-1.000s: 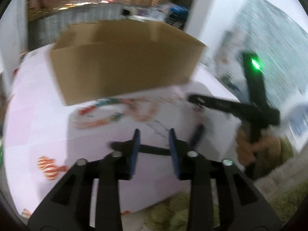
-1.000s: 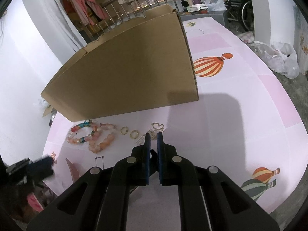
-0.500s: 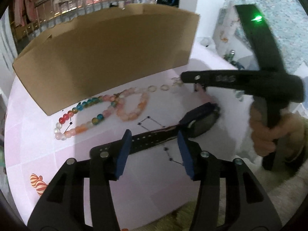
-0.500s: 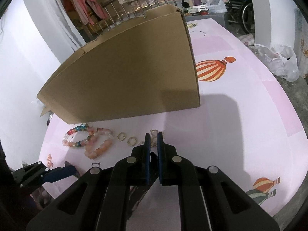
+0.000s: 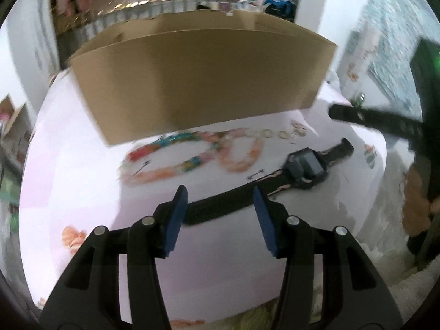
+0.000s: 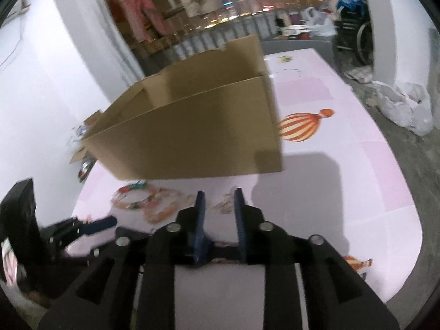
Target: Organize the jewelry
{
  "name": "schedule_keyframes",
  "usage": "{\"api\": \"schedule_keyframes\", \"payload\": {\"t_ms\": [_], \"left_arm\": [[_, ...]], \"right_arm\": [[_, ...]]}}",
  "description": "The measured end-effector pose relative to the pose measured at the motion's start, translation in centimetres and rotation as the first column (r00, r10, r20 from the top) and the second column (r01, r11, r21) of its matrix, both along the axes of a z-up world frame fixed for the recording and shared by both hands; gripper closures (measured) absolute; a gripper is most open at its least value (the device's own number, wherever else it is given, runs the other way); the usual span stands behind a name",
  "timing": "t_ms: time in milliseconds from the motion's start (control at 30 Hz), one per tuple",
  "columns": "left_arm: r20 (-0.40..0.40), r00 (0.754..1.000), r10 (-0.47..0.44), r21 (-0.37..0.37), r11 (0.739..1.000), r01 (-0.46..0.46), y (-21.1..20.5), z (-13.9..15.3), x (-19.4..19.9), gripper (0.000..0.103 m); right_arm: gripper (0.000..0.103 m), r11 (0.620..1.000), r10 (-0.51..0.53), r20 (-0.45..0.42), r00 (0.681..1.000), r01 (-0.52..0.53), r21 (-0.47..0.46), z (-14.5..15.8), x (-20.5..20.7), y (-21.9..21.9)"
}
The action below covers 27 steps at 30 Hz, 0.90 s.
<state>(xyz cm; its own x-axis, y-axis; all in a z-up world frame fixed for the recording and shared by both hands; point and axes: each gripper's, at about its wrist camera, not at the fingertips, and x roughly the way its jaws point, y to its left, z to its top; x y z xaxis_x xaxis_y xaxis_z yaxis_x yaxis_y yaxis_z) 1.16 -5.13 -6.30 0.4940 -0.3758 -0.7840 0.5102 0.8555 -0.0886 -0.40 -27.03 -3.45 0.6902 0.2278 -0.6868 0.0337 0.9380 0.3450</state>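
A black watch [image 5: 308, 169] lies on the pink table cover, and its strap [image 5: 220, 209] runs across the gap of my left gripper [image 5: 220, 214]. That gripper is open and its blue pads do not press the strap. Beaded bracelets [image 5: 170, 162] and small gold rings [image 5: 275, 133] lie beyond, in front of a cardboard box [image 5: 203, 82]. My right gripper [image 6: 220, 214] hovers over the table with its jaws opening and nothing pinched. A dark part of the watch [image 6: 220, 247] shows low between its fingers. Bracelets [image 6: 148, 200] and gold pieces [image 6: 225, 205] lie ahead.
The open cardboard box [image 6: 192, 137] stands just behind the jewelry row. The table cover carries balloon prints [image 6: 302, 126]. A hand holds the right gripper's handle [image 5: 418, 203] at the table's right edge. A white plastic bag [image 6: 407, 110] lies on the floor.
The left gripper's jaws spread wider and it dipped, so the watch strap now crosses its gap. The right gripper went from shut to parted and lifted a little.
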Motion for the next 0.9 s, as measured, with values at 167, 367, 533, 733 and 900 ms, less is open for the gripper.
{"api": "schedule_keyframes", "payload": {"t_ms": [167, 367, 533, 733, 900], "left_arm": [[-0.088, 0.991, 0.102, -0.038, 0.994, -0.106, 2.6, -0.2, 0.5, 0.052], [-0.140, 0.985, 0.100, -0.077, 0.991, -0.112, 2.8, -0.8, 1.2, 0.051], [-0.159, 0.984, 0.082, -0.086, 0.992, -0.097, 1.8, -1.0, 1.8, 0.051], [-0.191, 0.979, 0.072, -0.131, 0.987, -0.098, 1.5, -1.1, 2.0, 0.046], [-0.284, 0.958, 0.045, -0.273, 0.954, -0.125, 1.9, -1.4, 2.8, 0.046]], "right_arm": [[0.068, 0.995, 0.096, -0.056, 0.994, -0.094, 0.033, -1.4, 0.0, 2.5], [0.068, 0.994, 0.102, -0.079, 0.992, -0.099, 0.034, -2.2, 0.0, 3.3], [0.068, 0.994, 0.106, -0.072, 0.992, -0.105, 0.017, -2.2, 0.0, 3.6], [0.068, 0.994, 0.109, -0.072, 0.991, -0.108, 0.024, -2.4, 0.0, 3.4], [0.068, 0.993, 0.113, -0.071, 0.991, -0.112, 0.022, -2.4, 0.1, 3.6]]}}
